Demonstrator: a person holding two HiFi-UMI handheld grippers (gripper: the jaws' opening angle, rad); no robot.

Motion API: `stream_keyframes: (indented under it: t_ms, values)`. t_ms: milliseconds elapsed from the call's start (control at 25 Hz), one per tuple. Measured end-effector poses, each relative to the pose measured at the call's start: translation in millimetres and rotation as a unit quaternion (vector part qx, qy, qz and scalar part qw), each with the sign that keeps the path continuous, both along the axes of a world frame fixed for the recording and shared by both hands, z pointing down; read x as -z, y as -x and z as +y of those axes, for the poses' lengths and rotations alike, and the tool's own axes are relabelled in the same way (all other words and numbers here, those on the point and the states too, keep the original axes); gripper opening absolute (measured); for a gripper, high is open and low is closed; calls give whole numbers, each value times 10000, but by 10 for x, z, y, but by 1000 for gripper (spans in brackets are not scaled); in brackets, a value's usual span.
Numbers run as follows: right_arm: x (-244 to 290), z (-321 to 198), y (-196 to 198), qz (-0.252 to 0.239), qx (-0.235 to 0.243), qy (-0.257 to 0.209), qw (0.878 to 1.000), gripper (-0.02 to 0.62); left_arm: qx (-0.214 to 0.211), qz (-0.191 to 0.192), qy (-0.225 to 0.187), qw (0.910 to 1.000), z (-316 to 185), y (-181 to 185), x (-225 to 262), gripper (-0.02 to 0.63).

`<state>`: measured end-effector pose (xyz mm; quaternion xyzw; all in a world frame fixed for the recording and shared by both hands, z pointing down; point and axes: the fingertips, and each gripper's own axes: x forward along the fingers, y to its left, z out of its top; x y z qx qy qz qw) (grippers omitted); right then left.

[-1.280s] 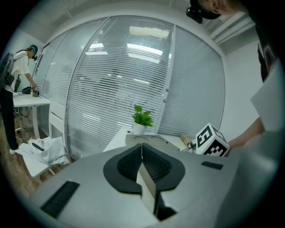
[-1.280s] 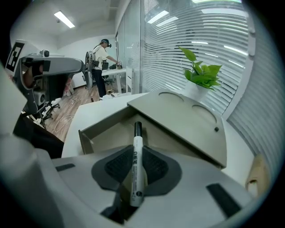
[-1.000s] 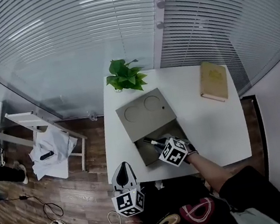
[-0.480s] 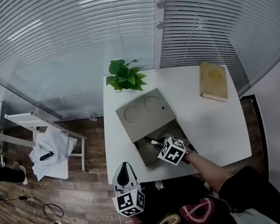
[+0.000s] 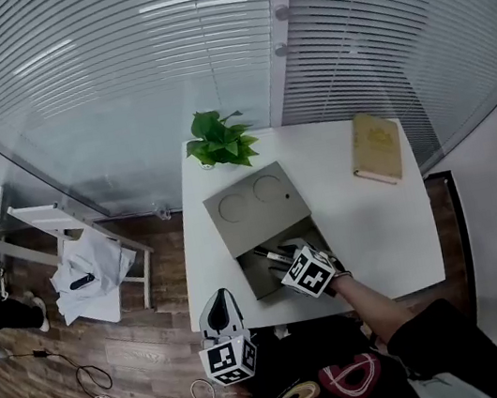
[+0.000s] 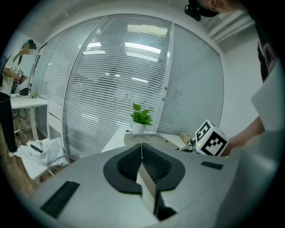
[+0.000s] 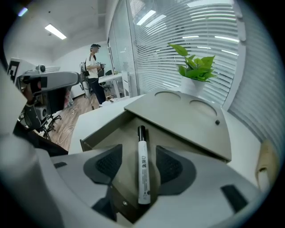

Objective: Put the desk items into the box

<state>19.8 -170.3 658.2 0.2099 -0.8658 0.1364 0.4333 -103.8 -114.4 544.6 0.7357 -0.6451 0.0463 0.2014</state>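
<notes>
A grey box (image 5: pixel 254 204) with a flat lid stands on the white table (image 5: pixel 370 238), and its drawer (image 7: pixel 107 133) is pulled out toward me. My right gripper (image 7: pixel 140 168) hangs over the open drawer. Its jaws are opening, and a white marker with a black cap (image 7: pixel 142 164) lies lengthwise between the pads (image 7: pixel 108 164) without touching them. In the head view the marker (image 5: pixel 268 255) shows just ahead of the right gripper (image 5: pixel 285 257). My left gripper (image 5: pixel 218 315) is shut and empty, held off the table's front left corner.
A potted green plant (image 5: pixel 219 139) stands behind the box at the table's far edge. A tan book (image 5: pixel 376 147) lies at the far right corner. A white side table with cloth (image 5: pixel 89 264) stands on the floor to the left, and a person (image 7: pixel 95 67) is far off.
The right gripper has stayed over the drawer with only a slight shift. The left gripper has not moved. The head view has drifted a little.
</notes>
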Motion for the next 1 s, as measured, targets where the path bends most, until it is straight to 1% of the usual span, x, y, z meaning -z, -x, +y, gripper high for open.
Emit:
stream_keyframes:
  t_ms: [120,280,440,560,600,720,840,920,1000]
  values:
    - [124,-11,-35,-209,-99,-171,9996,230,-35,0,-20,10000,-23,-14,10,20]
    - [333,-35,-106,-780,-565,-214,9951,230,-84,-2,-44,10000,-55,-40,14,20]
    - [654,-83,-189,-1463,-1071,-349,9828,229,-190,21,-81,9998,-99,-95,47,20]
    - [851,-93,-233,-1846,-1357,-433,9724,220,-256,28,-109,9996,-121,-137,64,20]
    - [895,-95,-247,-1923,-1434,-478,9696,209,-278,27,-122,9995,-127,-153,69,20]
    - [967,-122,-297,-1993,-1628,-705,9637,147,-356,1,-158,9992,-145,-198,69,20]
    - [1010,-160,-361,-1961,-1794,-981,9590,41,-390,9,-158,9991,-151,-237,63,20]
    - [1038,-187,-405,-1945,-1881,-1097,9564,11,-396,49,-152,9991,-161,-271,66,20]
    - [1057,-221,-442,-1932,-1967,-1161,9542,11,-413,75,-166,9990,-182,-307,73,20]
